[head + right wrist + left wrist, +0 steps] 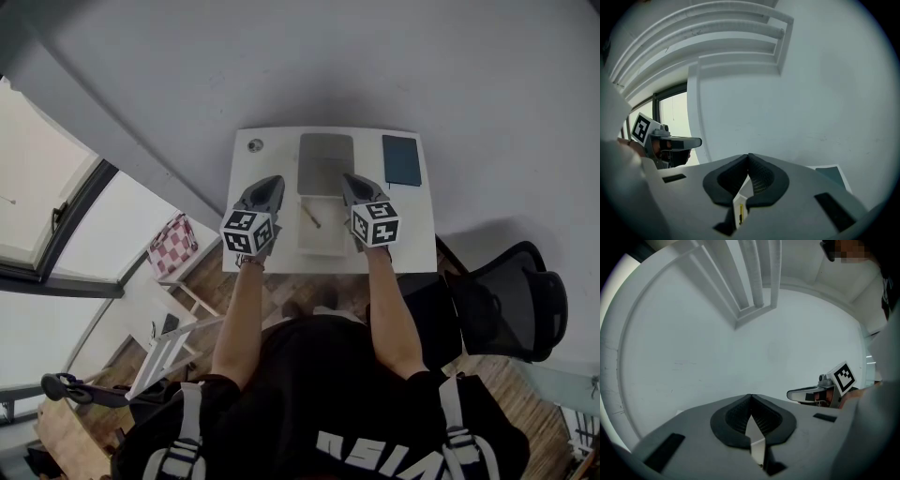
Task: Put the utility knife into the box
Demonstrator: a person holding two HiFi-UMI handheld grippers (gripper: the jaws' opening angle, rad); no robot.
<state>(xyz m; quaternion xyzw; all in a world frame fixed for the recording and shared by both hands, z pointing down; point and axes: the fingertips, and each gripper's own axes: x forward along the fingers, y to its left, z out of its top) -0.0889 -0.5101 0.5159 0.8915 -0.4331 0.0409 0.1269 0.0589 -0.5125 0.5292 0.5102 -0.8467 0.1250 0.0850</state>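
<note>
Left gripper [274, 183], right gripper [349, 181] closed, utility knife [310, 215] inside open white box [320, 249]

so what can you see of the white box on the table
The box is white, shallow, open-topped and rectangular, perhaps card or plastic. It sits on the white table near the front edge, between the left hand-held gripper and the right hand-held gripper, both shut. A flat grey panel lies just beyond its far end; whether that is its lid is unclear. The slim utility knife seems to lie diagonally in its far-left part.
</note>
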